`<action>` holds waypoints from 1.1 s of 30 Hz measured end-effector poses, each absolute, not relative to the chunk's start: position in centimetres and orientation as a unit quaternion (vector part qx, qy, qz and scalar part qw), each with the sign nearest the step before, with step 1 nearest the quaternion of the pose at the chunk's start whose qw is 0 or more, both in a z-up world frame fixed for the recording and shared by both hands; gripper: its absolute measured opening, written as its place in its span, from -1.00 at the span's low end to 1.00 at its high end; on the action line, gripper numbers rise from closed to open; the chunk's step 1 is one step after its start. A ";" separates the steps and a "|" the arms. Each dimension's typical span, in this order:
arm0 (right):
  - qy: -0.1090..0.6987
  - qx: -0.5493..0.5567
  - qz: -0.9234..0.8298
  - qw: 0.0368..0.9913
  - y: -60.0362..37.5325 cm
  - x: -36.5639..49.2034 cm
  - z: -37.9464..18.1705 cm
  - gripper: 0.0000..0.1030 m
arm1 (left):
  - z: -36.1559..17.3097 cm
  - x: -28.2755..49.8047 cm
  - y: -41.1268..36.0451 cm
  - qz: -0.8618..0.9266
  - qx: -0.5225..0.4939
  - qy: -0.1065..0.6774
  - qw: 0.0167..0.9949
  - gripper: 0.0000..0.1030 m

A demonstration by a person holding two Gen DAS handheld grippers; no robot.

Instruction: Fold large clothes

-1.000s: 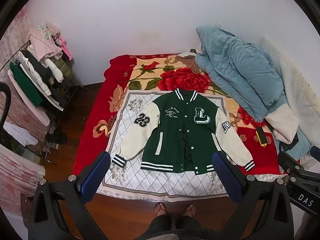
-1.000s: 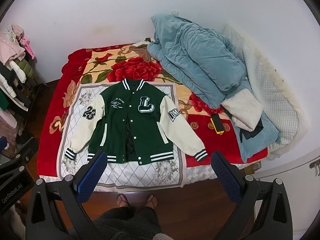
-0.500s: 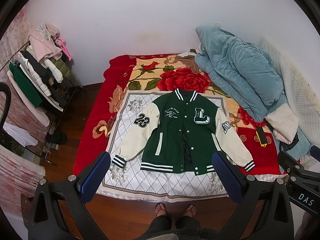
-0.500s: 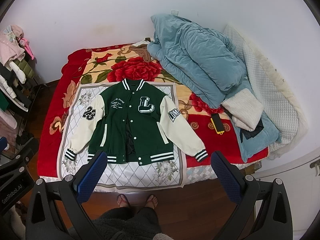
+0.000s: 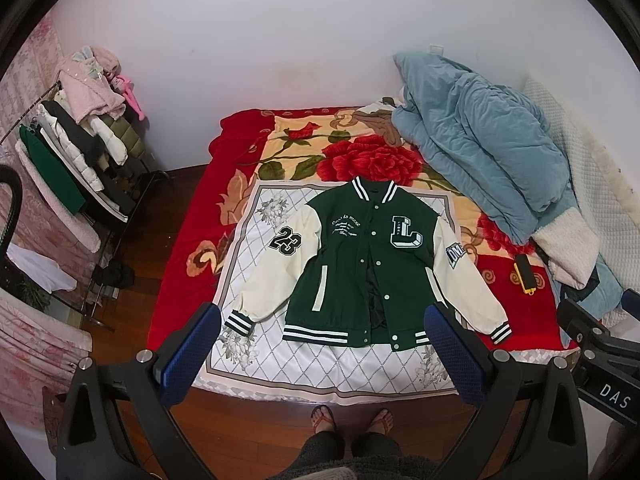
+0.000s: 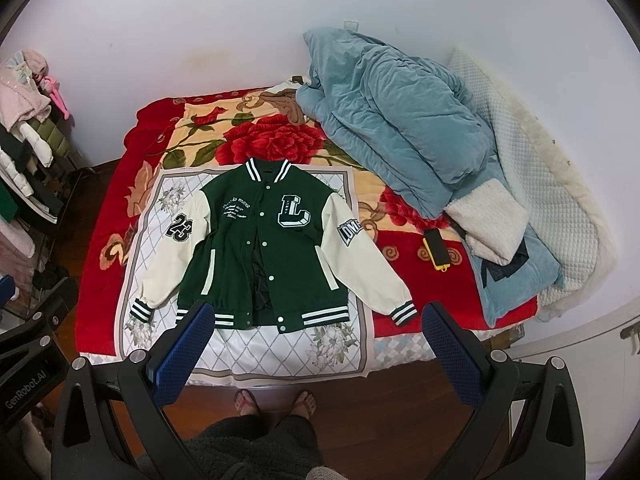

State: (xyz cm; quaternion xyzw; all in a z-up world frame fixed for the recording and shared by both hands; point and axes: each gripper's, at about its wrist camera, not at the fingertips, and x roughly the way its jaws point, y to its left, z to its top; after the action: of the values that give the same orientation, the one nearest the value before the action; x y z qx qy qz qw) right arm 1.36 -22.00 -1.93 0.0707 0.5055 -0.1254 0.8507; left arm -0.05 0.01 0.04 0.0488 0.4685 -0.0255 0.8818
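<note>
Wooden floor [image 5: 248,432] runs under us at the foot of the bed [image 5: 184,264], and from there we look out over the green varsity jacket [image 5: 360,264], our landmark.

Nearest, our left gripper [image 5: 326,350] and right gripper [image 6: 316,344] hang above the floor, both spread wide with nothing between the blue pads [image 5: 192,354]; neither touches the jacket. Our sandalled feet [image 6: 276,402] stand just short of the jacket's hem.

That jacket lies flat, face up, on a white diamond-patterned cloth [image 5: 320,364] spread over the bed. Its cream sleeves angle out to either side, striped cuffs toward us, the front partly unsnapped near the hem. One sleeve bears a "23" patch [image 5: 285,241]; a large "L" [image 6: 293,211] sits on the chest.

Right of the jacket, well apart, a black-and-yellow device [image 6: 436,254] rests on the red floral blanket [image 6: 276,140]. Beyond the collar the blanket's rose shows. Farther right and behind, a blue quilt [image 6: 400,120] is heaped against the wall. Left of the jacket, off the bed, a clothes rack [image 5: 76,160] is loaded with garments.
</note>
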 end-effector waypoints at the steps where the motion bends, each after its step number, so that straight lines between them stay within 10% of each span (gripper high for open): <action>1: 0.506 0.070 -0.126 0.851 -22.0 1.4 -1.9 1.00 | 0.1 -0.1 0.0 -0.025 0.048 0.468 0.882 1.00; 33: 0.505 0.070 -0.124 0.851 -20.9 1.4 -1.8 1.00 | 0.5 -0.4 1.5 -0.026 0.047 0.470 0.881 1.00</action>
State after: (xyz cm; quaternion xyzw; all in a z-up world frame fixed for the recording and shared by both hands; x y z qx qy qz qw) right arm 1.41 -20.86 -1.78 0.0701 0.5054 -0.1245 0.8510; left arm -0.38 1.55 0.49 0.0472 0.4697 -0.0262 0.8812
